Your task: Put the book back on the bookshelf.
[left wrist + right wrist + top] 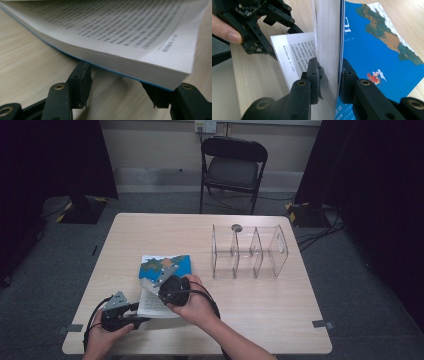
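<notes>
Down at the near edge of the counter, the person's left hand lies low and nearly flat, holding the left gripper level with its jaws aimed toward the book. In the left gripper view those jaws stand partly apart, spread along the underside of the book's near edge where the blue cover meets the wood; one tip touches the cover's edge, but the pads press on nothing. Printed pages fan upward above them.

Just beyond and to the right, the right hand comes in at a slant from the bottom of the high view, forearm angled toward the left, wrist bent so that the right gripper points into the book from its right side. In the right gripper view its jaws are clamped on a thick block of pages together with the blue picture cover, one pad on the white page edges, the other on the cover. That held part stands upright, while a loose printed page lies flat on the counter below it.

The book sits in the near left part of the counter, between the two hands.

Farther back on the right stands a clear divider rack, well apart from the book. Behind the counter is a black folding chair.
</notes>
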A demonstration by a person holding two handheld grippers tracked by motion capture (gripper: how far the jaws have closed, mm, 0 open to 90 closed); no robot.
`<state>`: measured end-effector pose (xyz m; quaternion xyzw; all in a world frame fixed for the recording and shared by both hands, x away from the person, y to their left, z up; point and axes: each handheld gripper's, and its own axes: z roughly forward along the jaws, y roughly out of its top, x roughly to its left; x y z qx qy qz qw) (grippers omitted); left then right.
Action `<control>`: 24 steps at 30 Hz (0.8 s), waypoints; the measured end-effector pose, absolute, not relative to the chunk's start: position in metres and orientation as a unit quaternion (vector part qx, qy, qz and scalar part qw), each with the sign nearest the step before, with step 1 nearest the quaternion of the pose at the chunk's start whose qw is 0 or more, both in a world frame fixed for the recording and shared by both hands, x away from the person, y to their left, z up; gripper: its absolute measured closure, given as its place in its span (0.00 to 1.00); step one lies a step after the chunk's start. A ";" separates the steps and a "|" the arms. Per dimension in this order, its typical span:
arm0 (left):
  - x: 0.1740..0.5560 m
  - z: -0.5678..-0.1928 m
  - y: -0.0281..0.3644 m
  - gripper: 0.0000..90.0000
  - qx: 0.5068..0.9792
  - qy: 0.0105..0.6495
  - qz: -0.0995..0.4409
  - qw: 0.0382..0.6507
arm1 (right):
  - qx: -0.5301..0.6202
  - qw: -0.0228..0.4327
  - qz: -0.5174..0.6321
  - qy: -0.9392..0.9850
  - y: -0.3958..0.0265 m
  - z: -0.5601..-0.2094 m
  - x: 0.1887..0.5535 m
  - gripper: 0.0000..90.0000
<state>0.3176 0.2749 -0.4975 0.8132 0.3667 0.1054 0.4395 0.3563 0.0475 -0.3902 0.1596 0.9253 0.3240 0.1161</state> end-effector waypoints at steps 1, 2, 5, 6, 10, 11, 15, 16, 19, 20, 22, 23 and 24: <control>0.318 -0.497 0.275 0.46 0.813 0.367 0.105 0.440 | 0.160 0.116 0.324 0.925 0.047 -0.393 0.355 0.83; 0.317 -0.499 0.273 0.46 0.820 0.359 0.106 0.434 | 0.157 0.116 0.325 0.925 0.047 -0.397 0.353 0.82; 0.317 -0.499 0.272 0.46 0.822 0.355 0.108 0.433 | 0.150 0.117 0.320 0.928 0.046 -0.410 0.347 0.81; 0.317 -0.499 0.272 0.46 0.822 0.354 0.111 0.432 | 0.144 0.116 0.318 0.930 0.046 -0.415 0.346 0.81; 0.316 -0.499 0.270 0.47 0.830 0.345 0.121 0.422 | 0.143 0.107 0.325 0.929 0.046 -0.431 0.342 0.80; 0.316 -0.499 0.270 0.47 0.830 0.344 0.120 0.423 | 0.142 0.106 0.326 0.929 0.045 -0.433 0.341 0.80; 0.316 -0.499 0.270 0.47 0.831 0.339 0.118 0.425 | 0.127 0.093 0.330 0.931 0.044 -0.438 0.342 0.73; 0.316 -0.499 0.270 0.47 0.830 0.340 0.116 0.426 | 0.122 0.089 0.329 0.932 0.045 -0.440 0.341 0.69; 0.316 -0.500 0.270 0.47 0.835 0.338 0.112 0.420 | 0.101 0.090 0.326 0.936 0.046 -0.447 0.338 0.60; 0.316 -0.500 0.270 0.47 0.833 0.341 0.110 0.421 | 0.101 0.083 0.329 0.935 0.045 -0.447 0.338 0.58; 0.316 -0.500 0.270 0.47 0.834 0.340 0.111 0.420 | 0.104 0.069 0.334 0.934 0.042 -0.449 0.340 0.47; 0.316 -0.500 0.270 0.47 0.835 0.338 0.112 0.419 | 0.096 0.068 0.332 0.936 0.042 -0.451 0.340 0.43; 0.316 -0.500 0.270 0.47 0.834 0.339 0.111 0.420 | 0.086 0.076 0.331 0.936 0.040 -0.453 0.339 0.40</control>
